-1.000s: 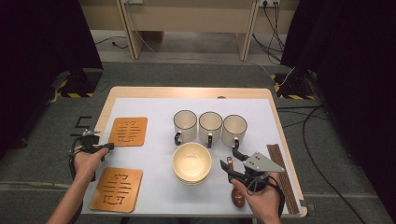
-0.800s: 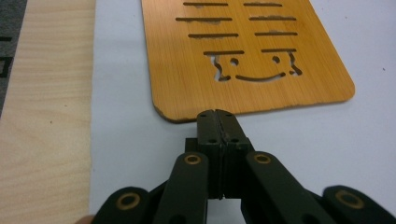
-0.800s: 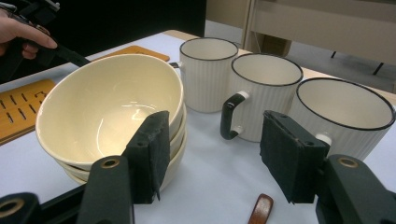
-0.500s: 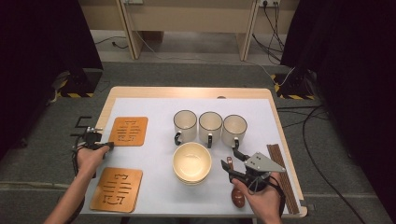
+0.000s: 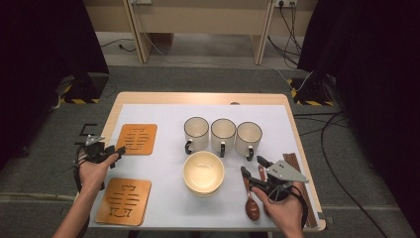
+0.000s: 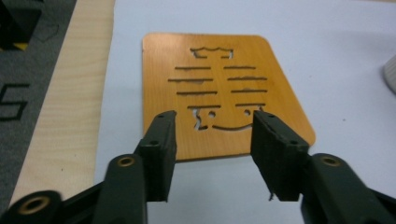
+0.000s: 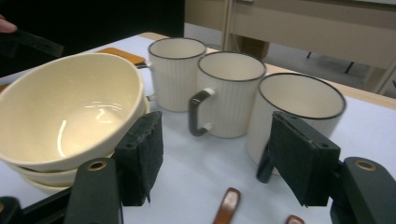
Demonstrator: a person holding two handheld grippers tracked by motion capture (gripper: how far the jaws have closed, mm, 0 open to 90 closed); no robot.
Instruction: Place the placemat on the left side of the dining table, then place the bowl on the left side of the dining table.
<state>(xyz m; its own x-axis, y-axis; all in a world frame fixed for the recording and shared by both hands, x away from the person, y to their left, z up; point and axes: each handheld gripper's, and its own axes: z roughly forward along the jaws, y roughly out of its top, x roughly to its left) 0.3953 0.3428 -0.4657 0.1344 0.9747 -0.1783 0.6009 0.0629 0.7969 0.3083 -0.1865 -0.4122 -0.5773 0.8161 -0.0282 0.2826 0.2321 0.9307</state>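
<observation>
Left gripper (image 5: 115, 151): hovering with jaws spread wide, pointing at the near edge of the upper wooden coaster (image 6: 219, 88), gripping nothing.
Left forearm: reaching in from the bottom left, crossing beside the lower coaster (image 5: 124, 201).
Right gripper (image 5: 253, 171): sitting released, jaws apart, aiming toward the mugs (image 7: 231, 91) past the stacked bowls (image 7: 70, 109).
Right hand (image 5: 282, 210): resting low at the table's near right, just beside the wooden spoon (image 5: 251, 206).
</observation>
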